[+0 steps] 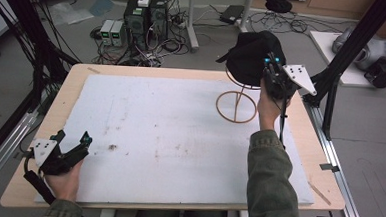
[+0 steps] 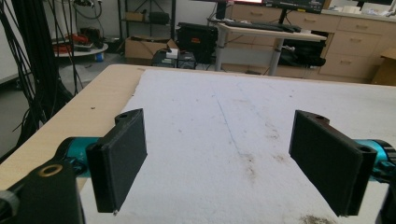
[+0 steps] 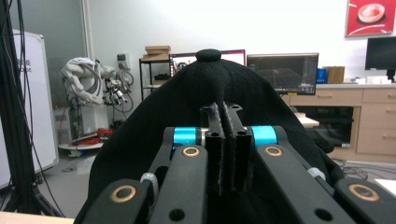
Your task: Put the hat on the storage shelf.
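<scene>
Nearest, the left gripper (image 1: 73, 150) rests low over the white foam board (image 1: 179, 138), its jaws spread wide with nothing between them. Farther off, the right gripper (image 3: 224, 140) is pressed together, pinching the fabric of the soft black baseball cap (image 1: 251, 54) above the thin wooden ring-footed stand (image 1: 237, 107). Light and floppy, the cap probably handles best held at its stiffer brim. No containers are on the table.

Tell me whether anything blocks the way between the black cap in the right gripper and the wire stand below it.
Nothing visible does. The right gripper holds the black cap right at the top of the wire stand; the left gripper waits far across the table.
</scene>
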{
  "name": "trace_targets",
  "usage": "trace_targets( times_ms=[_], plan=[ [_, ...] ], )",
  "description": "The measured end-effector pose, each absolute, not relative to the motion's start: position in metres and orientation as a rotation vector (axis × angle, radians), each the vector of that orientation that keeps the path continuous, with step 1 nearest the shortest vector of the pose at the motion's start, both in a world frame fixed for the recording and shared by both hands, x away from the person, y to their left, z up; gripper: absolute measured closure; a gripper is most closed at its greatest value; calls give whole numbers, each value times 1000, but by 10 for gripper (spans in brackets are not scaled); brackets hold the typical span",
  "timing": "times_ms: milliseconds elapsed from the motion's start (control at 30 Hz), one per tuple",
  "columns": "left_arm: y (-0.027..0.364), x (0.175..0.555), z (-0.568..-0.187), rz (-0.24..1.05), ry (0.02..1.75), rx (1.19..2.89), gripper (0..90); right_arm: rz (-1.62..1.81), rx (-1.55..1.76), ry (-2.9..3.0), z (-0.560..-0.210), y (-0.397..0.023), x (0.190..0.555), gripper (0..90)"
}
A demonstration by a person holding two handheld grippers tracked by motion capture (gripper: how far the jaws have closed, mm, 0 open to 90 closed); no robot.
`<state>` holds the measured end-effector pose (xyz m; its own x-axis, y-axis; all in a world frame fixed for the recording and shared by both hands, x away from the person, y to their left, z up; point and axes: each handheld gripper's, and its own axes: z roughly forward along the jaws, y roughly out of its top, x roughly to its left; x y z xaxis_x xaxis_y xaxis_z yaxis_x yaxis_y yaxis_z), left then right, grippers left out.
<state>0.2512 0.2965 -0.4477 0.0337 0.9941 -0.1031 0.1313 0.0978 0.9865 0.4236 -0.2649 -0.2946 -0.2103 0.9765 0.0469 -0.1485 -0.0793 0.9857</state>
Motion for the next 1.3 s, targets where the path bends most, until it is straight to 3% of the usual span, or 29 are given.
trace_targets(
  times_ms=[967,1300],
  plan=[
    [297,253,-448,1012,1336,1216,192,1496,1074,1286,-307,-263,414,846],
    [297,252,-448,1001,1341,1220,193,1495,1084,1310,-305,-266,413,757]
  ],
)
